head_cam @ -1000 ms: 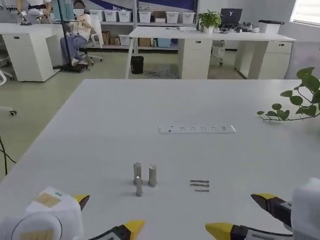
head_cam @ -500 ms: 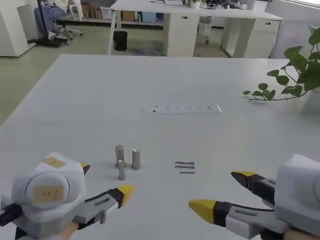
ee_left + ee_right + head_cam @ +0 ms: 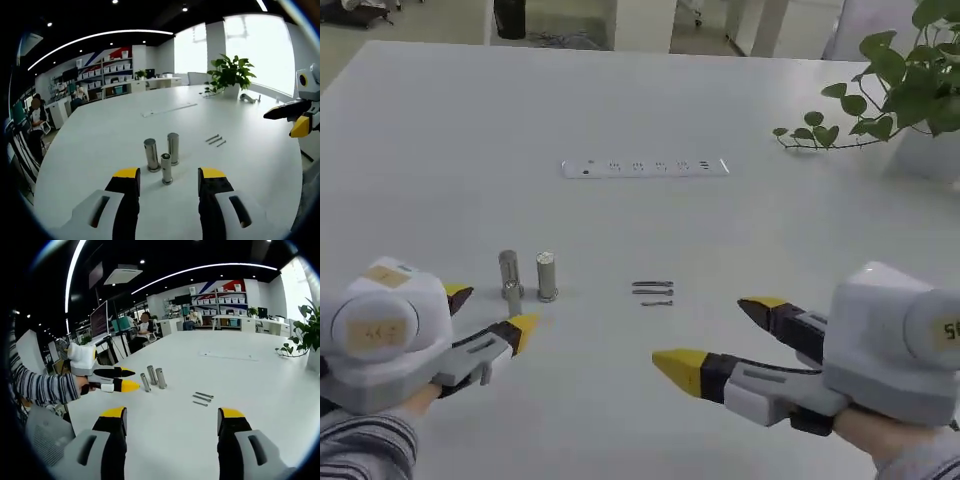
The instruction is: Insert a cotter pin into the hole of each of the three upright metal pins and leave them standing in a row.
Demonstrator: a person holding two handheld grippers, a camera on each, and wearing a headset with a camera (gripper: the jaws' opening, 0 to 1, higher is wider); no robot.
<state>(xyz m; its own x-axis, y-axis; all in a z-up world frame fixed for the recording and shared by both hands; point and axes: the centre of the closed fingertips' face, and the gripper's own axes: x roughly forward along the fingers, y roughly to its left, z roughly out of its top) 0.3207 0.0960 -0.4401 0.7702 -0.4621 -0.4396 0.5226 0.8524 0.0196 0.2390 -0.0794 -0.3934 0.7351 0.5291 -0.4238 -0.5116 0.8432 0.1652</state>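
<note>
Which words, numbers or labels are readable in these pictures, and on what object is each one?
Tan stickers on the left gripper: too blurred to read.
Sticker on the right gripper: seems to begin "5"; the rest is cut off.
Power strip: no readable marking.

The head view looks steeply down over the white workbench (image 3: 440, 120) from its near edge; the left gripper view sits low, close behind the three metal pins (image 3: 152, 154), facing the windows (image 3: 250, 50); the right gripper view stands farther back, facing shelves (image 3: 220, 296); all share the pins and cotter pins (image 3: 653, 293).
</note>
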